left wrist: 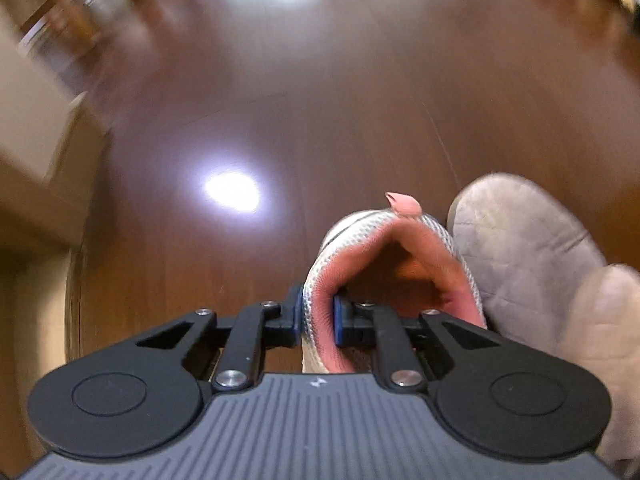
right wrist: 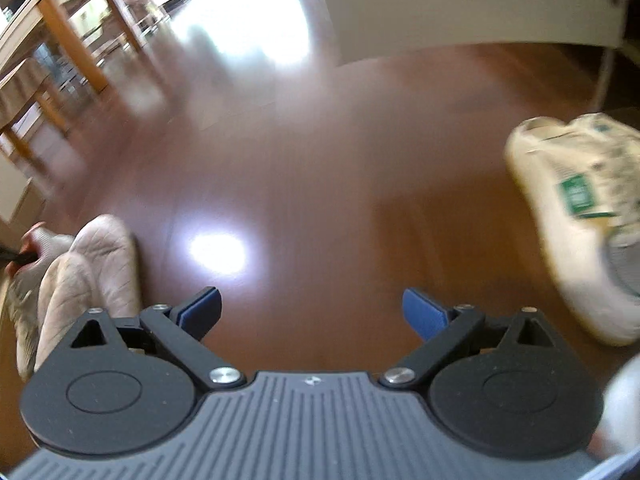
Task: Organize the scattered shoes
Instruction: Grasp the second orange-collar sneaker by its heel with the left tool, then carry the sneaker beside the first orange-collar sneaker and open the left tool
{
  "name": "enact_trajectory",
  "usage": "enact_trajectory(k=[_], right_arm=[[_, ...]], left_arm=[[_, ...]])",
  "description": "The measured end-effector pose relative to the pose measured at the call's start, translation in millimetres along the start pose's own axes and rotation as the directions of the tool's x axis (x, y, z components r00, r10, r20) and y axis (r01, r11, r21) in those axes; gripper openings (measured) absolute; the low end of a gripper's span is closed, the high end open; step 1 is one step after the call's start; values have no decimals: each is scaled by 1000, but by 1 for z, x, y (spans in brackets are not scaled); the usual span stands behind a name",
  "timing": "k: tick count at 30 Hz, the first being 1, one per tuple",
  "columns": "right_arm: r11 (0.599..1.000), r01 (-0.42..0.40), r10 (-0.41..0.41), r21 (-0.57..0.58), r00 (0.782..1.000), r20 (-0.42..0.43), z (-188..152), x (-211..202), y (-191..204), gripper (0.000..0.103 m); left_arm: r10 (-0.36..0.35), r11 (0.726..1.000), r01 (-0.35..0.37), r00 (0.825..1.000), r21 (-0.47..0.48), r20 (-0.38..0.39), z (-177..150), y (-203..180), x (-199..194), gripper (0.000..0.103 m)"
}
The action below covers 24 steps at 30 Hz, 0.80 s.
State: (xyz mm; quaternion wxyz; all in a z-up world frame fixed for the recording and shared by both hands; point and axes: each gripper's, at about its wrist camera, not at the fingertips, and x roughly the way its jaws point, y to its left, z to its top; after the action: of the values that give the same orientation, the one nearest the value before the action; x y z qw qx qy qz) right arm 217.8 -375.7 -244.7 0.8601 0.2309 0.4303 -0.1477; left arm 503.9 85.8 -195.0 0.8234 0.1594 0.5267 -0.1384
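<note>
In the left wrist view my left gripper is shut on the side wall of a white mesh sneaker with a pink lining, one pad outside and one inside the collar. A pair of grey slippers lies right beside it on the wooden floor. In the right wrist view my right gripper stands open over bare floor with nothing between its blue pads. A cream sneaker with a green tongue label lies to its right. The grey slippers and the pink-lined sneaker show at the left edge.
Dark wooden floor with bright glare spots spreads ahead. Wooden table and chair legs stand at the upper left. A pale wall or cabinet rises at the back, and a beige furniture corner stands left in the left wrist view.
</note>
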Motion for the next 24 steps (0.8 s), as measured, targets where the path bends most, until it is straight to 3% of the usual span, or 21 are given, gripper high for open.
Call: enact_trajectory(k=[7, 11, 13, 17, 20, 24], right_arm=[[992, -14, 3, 126, 996, 86, -7, -66, -38, 96], [982, -34, 9, 183, 991, 136, -21, -117, -60, 96], [974, -46, 10, 223, 987, 160, -35, -150, -78, 97], [957, -41, -7, 287, 986, 164, -61, -190, -101, 97], [944, -8, -48, 331, 986, 160, -87, -219, -119, 97], [928, 82, -125, 364, 988, 95, -125, -240, -145, 98]], left_arm=[[-29, 996, 40, 990, -76, 135, -51, -13, -157, 14], [-108, 989, 123, 981, -82, 163, -73, -56, -246, 15], [-149, 983, 163, 977, -80, 152, -79, -86, -267, 15], [-291, 949, 296, 955, -110, 55, -95, -156, -257, 15], [-400, 904, 386, 915, -183, -44, -108, -206, -213, 15], [-499, 854, 442, 845, -276, -192, -137, -279, -131, 18]])
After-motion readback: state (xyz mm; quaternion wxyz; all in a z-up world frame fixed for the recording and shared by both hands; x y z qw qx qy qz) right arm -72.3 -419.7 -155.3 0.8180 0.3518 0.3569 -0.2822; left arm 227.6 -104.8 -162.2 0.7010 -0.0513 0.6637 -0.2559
